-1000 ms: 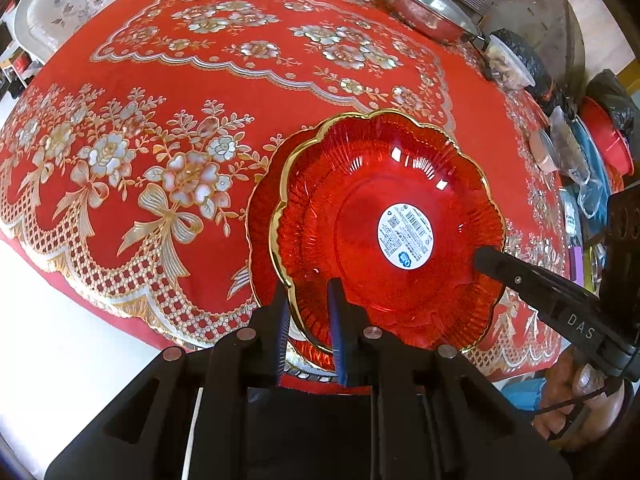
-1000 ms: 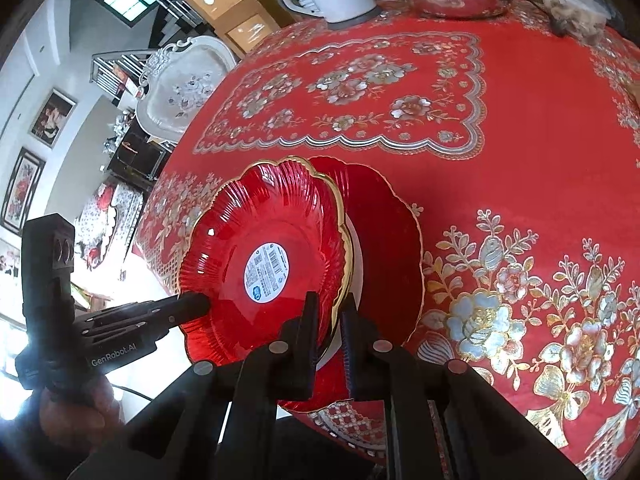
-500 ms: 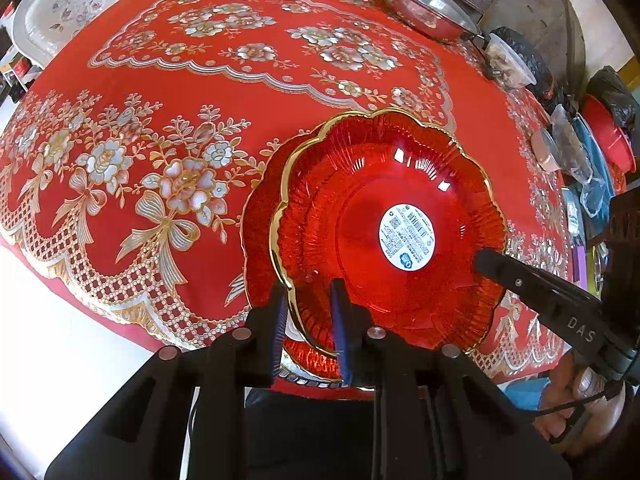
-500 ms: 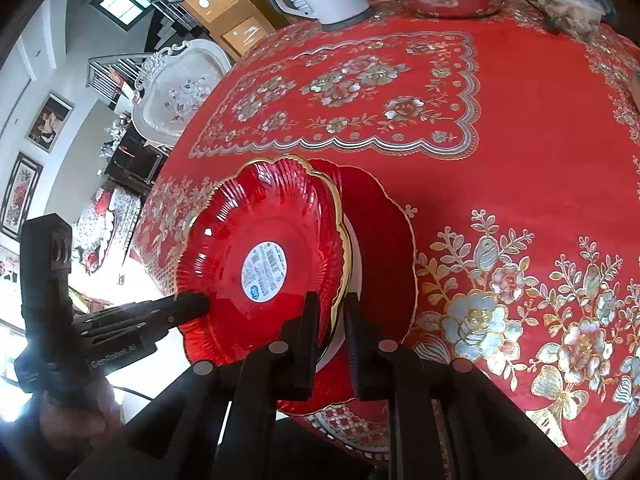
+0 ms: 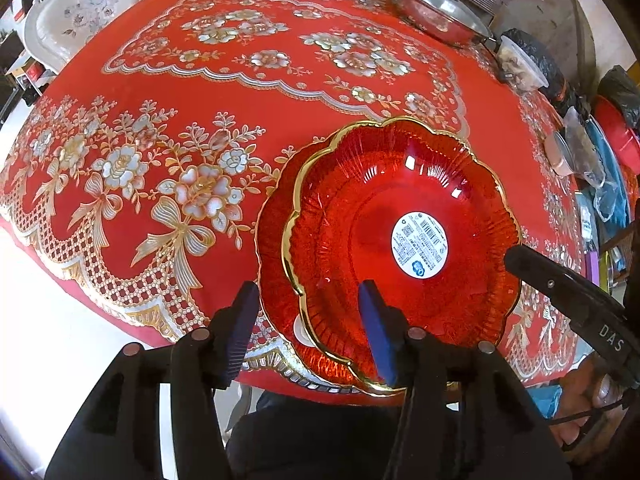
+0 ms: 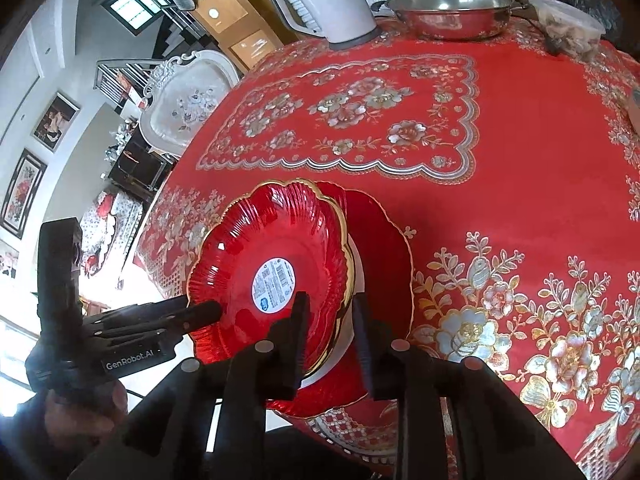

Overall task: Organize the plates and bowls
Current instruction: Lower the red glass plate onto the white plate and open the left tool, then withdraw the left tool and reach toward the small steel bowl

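Observation:
A red glass plate [image 5: 360,216] with a gold scalloped rim and a white sticker lies on a second red plate [image 5: 272,248] at the table's near edge. My left gripper [image 5: 306,320] is open, its fingers wide apart on either side of the upper plate's near rim. In the right wrist view the same upper plate [image 6: 276,240] rests on the lower plate [image 6: 384,248]. My right gripper [image 6: 330,328] straddles the gold rim with a gap on both sides, so it is open. The right gripper's tip [image 5: 516,256] reaches the upper plate's right rim.
A white kettle [image 6: 324,0], a lidded steel pot [image 6: 448,12] and a plastic tub [image 6: 568,28] stand at the far edge of the red embroidered tablecloth [image 5: 248,92]. Bags and dishes [image 5: 600,152] crowd the right side. A pale chair [image 6: 188,96] stands beyond the table. Both plates overhang the near edge.
My left gripper's fingers have spread wide and let go of the upper plate's rim. The right gripper's fingers have also parted a little. Both cameras pulled back slightly.

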{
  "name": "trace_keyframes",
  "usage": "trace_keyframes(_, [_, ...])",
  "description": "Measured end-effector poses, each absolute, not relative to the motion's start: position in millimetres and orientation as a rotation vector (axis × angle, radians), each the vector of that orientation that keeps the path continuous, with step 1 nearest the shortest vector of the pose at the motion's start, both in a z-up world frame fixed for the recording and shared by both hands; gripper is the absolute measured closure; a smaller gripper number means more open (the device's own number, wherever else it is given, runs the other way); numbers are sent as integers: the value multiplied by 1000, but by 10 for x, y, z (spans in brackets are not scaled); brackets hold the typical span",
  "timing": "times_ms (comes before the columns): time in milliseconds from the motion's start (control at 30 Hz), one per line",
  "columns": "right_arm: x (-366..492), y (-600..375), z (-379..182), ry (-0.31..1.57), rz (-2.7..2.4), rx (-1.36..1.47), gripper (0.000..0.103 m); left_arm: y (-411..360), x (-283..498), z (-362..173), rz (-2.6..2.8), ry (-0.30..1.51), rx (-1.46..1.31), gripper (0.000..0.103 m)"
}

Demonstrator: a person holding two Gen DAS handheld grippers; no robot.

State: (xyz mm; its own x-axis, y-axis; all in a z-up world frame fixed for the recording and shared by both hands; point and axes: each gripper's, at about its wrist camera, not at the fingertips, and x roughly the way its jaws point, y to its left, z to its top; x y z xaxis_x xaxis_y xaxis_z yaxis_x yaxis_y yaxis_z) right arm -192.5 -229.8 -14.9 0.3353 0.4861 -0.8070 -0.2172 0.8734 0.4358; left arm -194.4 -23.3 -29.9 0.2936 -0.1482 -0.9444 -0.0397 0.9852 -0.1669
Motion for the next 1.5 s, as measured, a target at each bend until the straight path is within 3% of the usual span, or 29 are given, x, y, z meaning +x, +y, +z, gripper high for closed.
trace_keyframes(233, [-1921, -2335, -70, 1105, 460, 265, 71, -226, -1932, -265, -56, 1256, -165, 53])
trace_keyframes(533, [-1885, -2565, 32, 1045, 414, 319, 51, -246, -1898, -105, -4, 1202, -141, 53])
trace_keyframes(933, [-1877, -3263, 11, 1033, 301, 392, 49, -666, -1761, 178, -1, 1147, -127, 44])
trace_keyframes(1067, [-1863, -3655, 0, 1022, 239, 433, 49, -1007, -1724, 390, -77, 1117, -166, 42])
trace_keyframes(1133, [-1856, -3917, 7, 1009, 200, 452, 48, -1312, -1709, 485, -155, 1107, -167, 32])
trace_keyframes(1500, [-1755, -5454, 122, 945, 0, 457, 48, -3043, -1455, 441, -484, 1217, -38, 32])
